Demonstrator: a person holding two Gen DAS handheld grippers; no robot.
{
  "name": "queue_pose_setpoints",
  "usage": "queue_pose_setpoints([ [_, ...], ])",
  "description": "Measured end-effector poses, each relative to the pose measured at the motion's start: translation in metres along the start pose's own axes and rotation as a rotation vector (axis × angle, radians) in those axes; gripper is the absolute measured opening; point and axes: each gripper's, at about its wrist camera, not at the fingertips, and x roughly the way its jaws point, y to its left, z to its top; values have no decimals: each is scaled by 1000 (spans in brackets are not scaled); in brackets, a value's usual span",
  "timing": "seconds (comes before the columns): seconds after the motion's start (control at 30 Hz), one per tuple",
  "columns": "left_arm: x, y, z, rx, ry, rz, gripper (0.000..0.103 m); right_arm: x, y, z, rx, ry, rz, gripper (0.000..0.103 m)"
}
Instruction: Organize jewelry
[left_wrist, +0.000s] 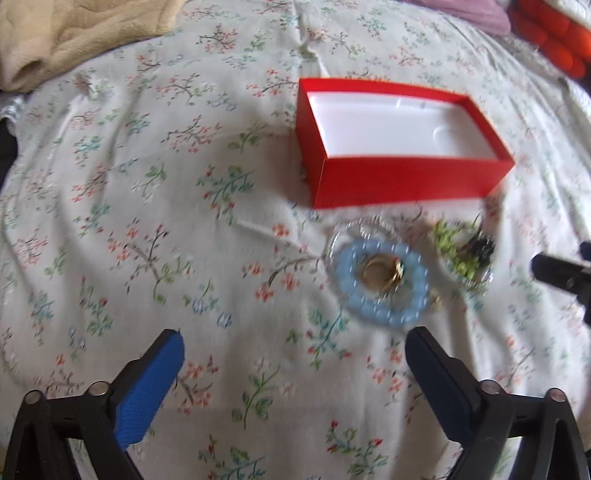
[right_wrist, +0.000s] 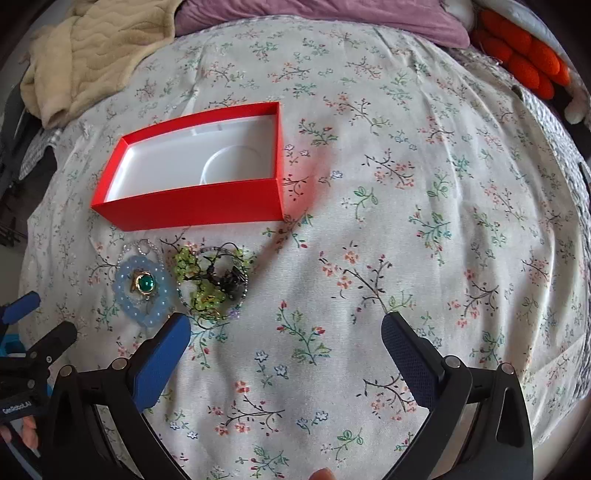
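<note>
Two grippers, left gripper and right gripper, hover spread and empty over the floral bedspread, nothing yet in the far red box; next, I judge, pinching the near-left blue bead bracelet.

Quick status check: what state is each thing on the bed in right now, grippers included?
Red box: open, lidless, nothing inside.
Blue bead bracelet: lying loose on the sheet, ringing the gold ring.
Gold ring: loose, unheld.
Green-and-black jewelry pile: tangled, untouched.
Left gripper: open, holding nothing.
Right gripper: open, holding nothing.
</note>
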Motion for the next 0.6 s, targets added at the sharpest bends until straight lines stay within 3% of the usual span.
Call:
queue_pose_setpoints([
  [0.2,17,5,13,-9,-6,-65,86,12,0,12,41,18,102,103],
  [0.37,36,6,18,-54,45,-171,57,17,-3,20,66,34,157,85],
  [0.47,38,-3,22,-46,50,-233,48,23,-6,25,73,61,150,74],
  [0.6,41,-18,28,-16,62,-276,41,32,-4,29,71,94,116,73],
])
